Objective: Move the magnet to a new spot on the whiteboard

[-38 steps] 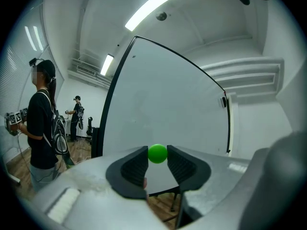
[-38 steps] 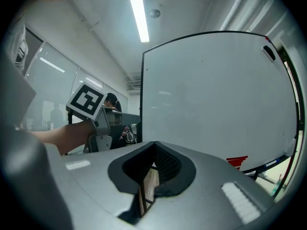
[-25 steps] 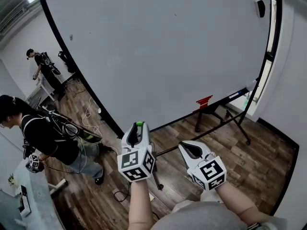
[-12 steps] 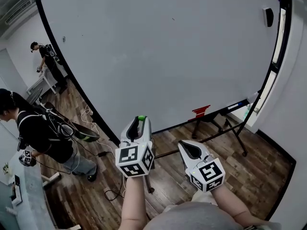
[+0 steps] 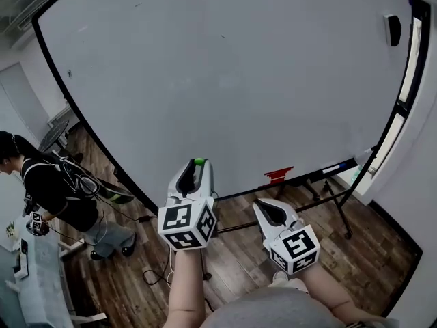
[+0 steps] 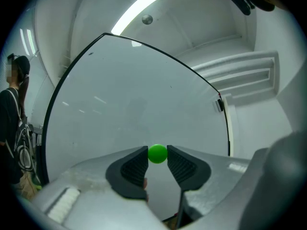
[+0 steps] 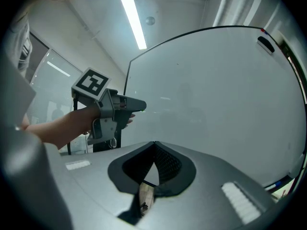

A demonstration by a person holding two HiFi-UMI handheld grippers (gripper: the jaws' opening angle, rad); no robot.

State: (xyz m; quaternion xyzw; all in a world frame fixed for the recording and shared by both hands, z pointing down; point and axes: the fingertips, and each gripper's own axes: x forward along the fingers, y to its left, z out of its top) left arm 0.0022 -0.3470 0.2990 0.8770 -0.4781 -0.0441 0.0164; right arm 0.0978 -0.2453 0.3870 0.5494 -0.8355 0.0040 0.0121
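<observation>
Left hand-held gripper [image 5: 199, 165] is pinching the green magnet [image 6: 157, 154] between the very tips of its pads. It is pointing level at the whiteboard [image 5: 225, 80], which is filling everything straight ahead of it. Right hand-held gripper [image 7: 154, 145] is hanging just beside it on the right, a little lower, with its jaws pressed together on nothing.

Whether the magnet is touching the board is not showing clearly; it is looking just short of the surface, so the carry to a new spot is probably under way. The round magnet is sitting far out at the fingertips, so it is calling for an even squeeze to avoid squirting loose. It is also asking for a square approach onto bare board ahead, clear of the frame. The magnet should be seating fully before the jaws are spreading, and the gripper should be backing straight off without dragging it sideways.
</observation>
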